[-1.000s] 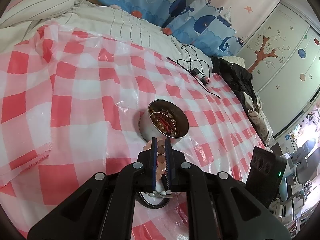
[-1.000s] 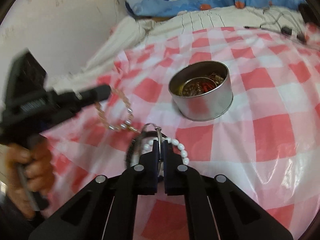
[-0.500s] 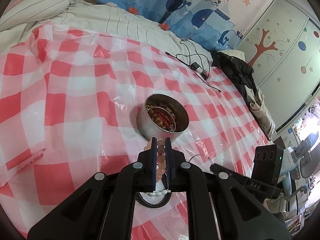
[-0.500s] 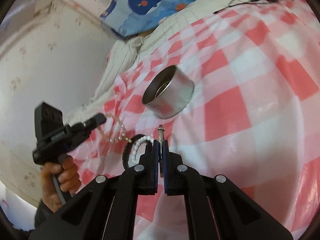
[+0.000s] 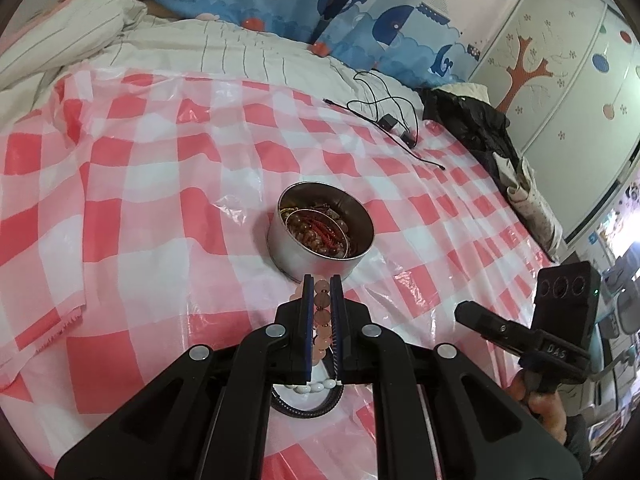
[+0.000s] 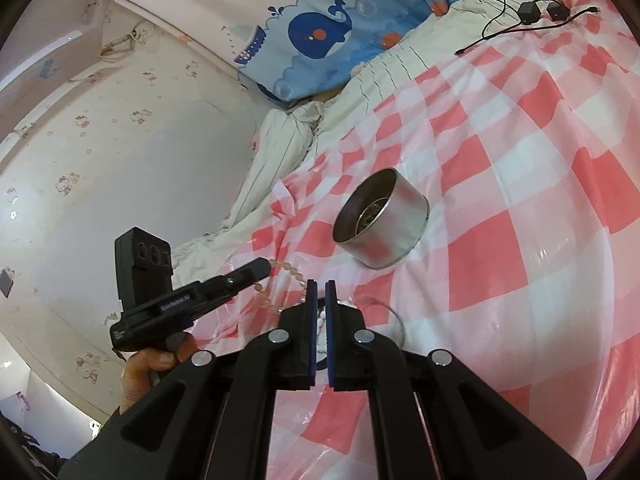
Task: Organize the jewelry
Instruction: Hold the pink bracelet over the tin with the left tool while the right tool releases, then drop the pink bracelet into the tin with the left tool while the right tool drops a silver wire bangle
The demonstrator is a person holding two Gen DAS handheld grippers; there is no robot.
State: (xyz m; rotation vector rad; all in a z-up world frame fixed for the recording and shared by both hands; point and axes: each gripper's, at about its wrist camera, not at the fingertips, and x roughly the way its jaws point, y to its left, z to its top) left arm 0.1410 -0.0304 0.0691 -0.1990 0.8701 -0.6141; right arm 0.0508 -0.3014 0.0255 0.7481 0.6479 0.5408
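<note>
My left gripper (image 5: 322,300) is shut on a pink bead bracelet (image 5: 322,300) just in front of the round metal tin (image 5: 304,256), which holds several pieces of jewelry. In the right wrist view the same left gripper (image 6: 264,266) dangles the pink bead bracelet (image 6: 294,276) left of the tin (image 6: 384,236). My right gripper (image 6: 319,290) is shut. A thin silver hoop (image 6: 396,320) sticks out at the right of its fingers, pinched between them. A white bead bracelet (image 5: 310,388) and a black bangle (image 5: 308,410) lie on the cloth under the left gripper.
The red and white checked plastic cloth (image 5: 140,200) covers a bed. Black cables and chargers (image 5: 392,124) lie at its far edge and dark clothes (image 5: 480,128) at the far right. A striped pillow (image 6: 280,152) and a wall stand to the left.
The right gripper has swung sideways and rolled, so the tin looks tilted in its view. It has come into the left wrist view at the right. The left gripper has kept the pink beads.
</note>
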